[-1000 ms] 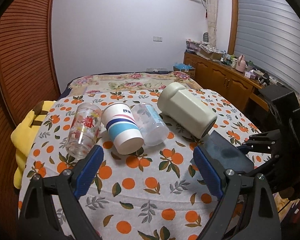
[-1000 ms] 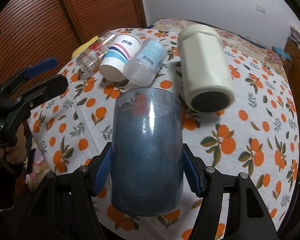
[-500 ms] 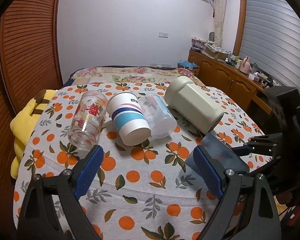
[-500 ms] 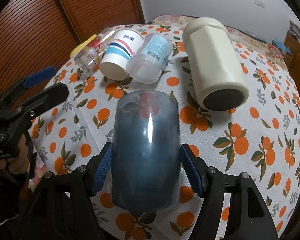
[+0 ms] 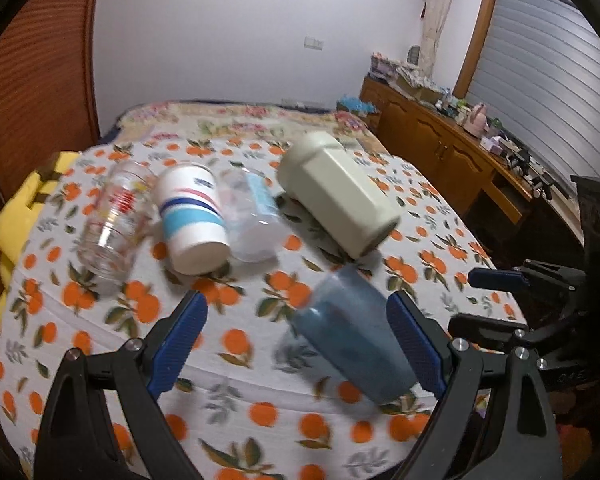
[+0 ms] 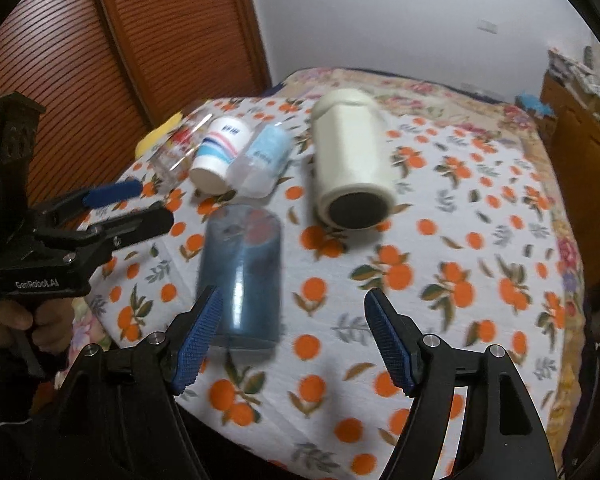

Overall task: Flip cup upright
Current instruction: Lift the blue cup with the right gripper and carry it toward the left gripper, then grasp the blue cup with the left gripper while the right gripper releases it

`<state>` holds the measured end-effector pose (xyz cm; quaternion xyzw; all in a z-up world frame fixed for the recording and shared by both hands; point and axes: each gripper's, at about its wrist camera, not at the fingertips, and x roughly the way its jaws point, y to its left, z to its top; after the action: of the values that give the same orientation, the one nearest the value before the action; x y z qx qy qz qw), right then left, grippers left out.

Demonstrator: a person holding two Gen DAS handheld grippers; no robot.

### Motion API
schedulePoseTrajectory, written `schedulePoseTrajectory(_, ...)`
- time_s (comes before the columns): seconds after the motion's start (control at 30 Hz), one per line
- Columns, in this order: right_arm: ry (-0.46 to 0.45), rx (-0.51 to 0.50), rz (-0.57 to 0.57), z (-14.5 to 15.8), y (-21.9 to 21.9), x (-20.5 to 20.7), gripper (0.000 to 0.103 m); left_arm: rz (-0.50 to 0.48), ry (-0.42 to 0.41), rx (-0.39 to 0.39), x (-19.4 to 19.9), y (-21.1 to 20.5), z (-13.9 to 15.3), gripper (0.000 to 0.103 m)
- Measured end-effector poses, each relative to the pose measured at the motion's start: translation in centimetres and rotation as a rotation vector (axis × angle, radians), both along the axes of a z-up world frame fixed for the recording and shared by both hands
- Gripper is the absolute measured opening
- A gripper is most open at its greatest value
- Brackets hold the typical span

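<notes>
A translucent blue cup (image 5: 350,334) lies on its side on the orange-print cloth, near the front edge; it also shows in the right wrist view (image 6: 242,272), blurred. My right gripper (image 6: 294,340) is open and empty, its left pad (image 6: 198,340) close beside the cup's near end. My left gripper (image 5: 298,346) is open and empty, with the blue cup lying between its pads; whether it touches a pad I cannot tell. The right gripper shows at the right edge of the left wrist view (image 5: 496,300).
A row of tipped vessels lies farther back: a printed glass (image 5: 114,224), a striped paper cup (image 5: 192,220), a clear plastic cup (image 5: 252,220) and a large cream jug (image 5: 340,196). A yellow cloth (image 5: 12,216) hangs at the table's left edge. A wooden sideboard (image 5: 440,148) stands right.
My right gripper has opened and let go of the blue cup, which now lies on the cloth. My right gripper has drawn back to the right. The left gripper has moved towards the cup.
</notes>
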<state>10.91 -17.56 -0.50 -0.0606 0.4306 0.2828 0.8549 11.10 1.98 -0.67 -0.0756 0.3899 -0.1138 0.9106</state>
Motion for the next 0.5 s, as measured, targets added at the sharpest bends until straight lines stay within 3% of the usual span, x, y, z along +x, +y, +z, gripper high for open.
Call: schedulePoseTrajectory(0.5,-0.036,0.048,-0.070,-0.6,-3.5,0.4,0.076,0.032,0.225,-0.025,3.3,-2.7,-1.9,0.092)
